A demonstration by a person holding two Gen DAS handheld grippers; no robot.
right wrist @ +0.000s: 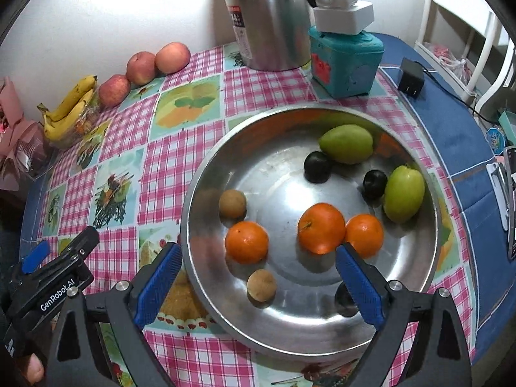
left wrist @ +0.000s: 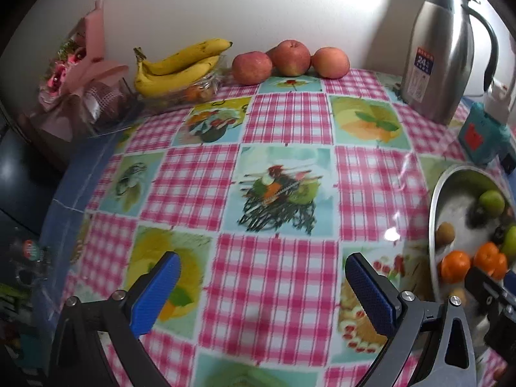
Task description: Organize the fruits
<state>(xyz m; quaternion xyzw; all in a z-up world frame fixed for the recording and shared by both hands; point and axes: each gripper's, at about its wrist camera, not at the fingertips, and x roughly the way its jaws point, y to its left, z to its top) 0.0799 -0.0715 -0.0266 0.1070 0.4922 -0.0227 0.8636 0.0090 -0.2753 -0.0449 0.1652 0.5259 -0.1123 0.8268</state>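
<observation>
Three oranges (right wrist: 246, 242) lie in steel bowl (right wrist: 206, 174) with green fruit, dark plums, brown fruit. Right tool (right wrist: 258, 279) spread wide, empty, above bowl's near rim. Left tool (left wrist: 262, 285) wide, empty, over bare surface (left wrist: 287, 119) left of bowl. Risk: round fruit rolls from pads on slick steel; rim knocked, bowl slides.

Shiny metal bowl (right wrist: 206, 174), glossy plastic tablecloth (right wrist: 200, 96)
</observation>
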